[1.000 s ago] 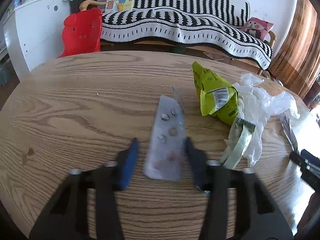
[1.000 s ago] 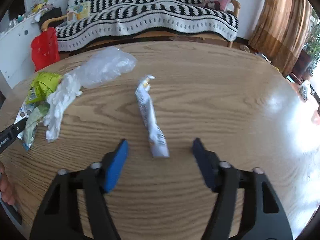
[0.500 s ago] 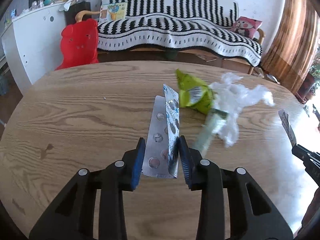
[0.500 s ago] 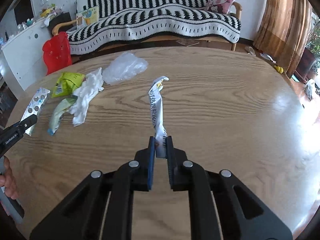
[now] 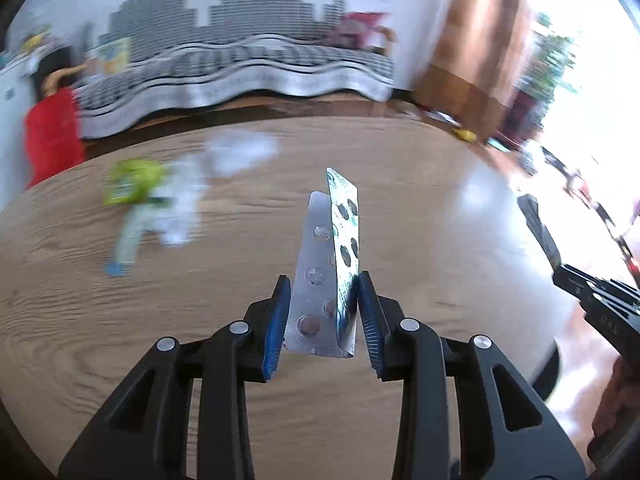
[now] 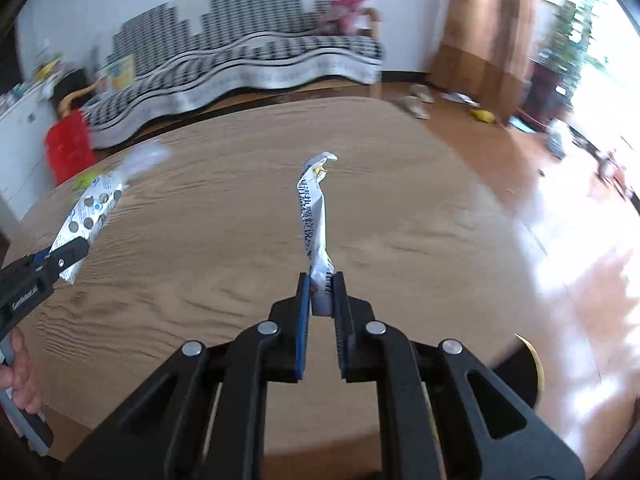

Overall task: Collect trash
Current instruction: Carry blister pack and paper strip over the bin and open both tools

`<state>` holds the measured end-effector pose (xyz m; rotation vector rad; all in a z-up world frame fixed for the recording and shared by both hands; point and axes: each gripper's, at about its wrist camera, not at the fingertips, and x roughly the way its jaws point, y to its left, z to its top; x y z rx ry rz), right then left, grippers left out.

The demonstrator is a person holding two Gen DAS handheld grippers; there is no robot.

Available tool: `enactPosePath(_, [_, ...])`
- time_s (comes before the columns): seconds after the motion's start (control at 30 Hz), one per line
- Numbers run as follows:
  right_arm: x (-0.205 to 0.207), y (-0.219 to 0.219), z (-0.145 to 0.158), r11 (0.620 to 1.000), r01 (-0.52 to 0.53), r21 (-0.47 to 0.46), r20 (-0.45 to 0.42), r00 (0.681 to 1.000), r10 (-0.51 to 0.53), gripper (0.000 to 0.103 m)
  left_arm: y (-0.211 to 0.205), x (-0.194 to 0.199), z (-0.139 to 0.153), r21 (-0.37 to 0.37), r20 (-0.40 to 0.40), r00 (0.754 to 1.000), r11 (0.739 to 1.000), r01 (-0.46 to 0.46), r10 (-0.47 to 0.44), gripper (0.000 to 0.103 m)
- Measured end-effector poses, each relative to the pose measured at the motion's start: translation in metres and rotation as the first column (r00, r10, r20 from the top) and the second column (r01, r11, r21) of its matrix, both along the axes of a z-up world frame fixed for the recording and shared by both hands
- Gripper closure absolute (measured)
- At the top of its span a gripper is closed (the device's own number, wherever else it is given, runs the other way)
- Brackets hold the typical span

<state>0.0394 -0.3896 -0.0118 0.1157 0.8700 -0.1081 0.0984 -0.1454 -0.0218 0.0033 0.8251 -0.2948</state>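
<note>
Both claws are loaded: left claw [image 5: 320,312] pinches the folded pill sheet [image 5: 326,276], right claw [image 6: 321,294] clamps a crumpled wrapper [image 6: 314,216], both sticking straight out above the desk [image 6: 224,248]. Leftover trash pile [image 5: 160,196] sits far-left on the desk, nearer the left claw.

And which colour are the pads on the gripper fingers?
Blue, on black fingers; the right wrist view shows it best.

Striped sofa [image 6: 240,56] behind, seemingly sunlit wooden floor [image 6: 500,152].
</note>
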Motion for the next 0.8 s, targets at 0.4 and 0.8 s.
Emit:
enactPosePath(0.4, [-0.117,-0.18,-0.025,0.947,0.317,0.058,-0.046,0.948,-0.315,0.091,-0.217,-0.078,-0.017,-0.047,-0.027,0.921,0.921,0.387,-0.389,0.069])
enactPosePath(0.8, [-0.171,-0.257,-0.076,0.892,0.426,0.151,-0.201,0.897,-0.395,0.091,-0.337,-0.128,-0.07,0.001,-0.103,0.809,0.813,0.582,-0.579,0.069])
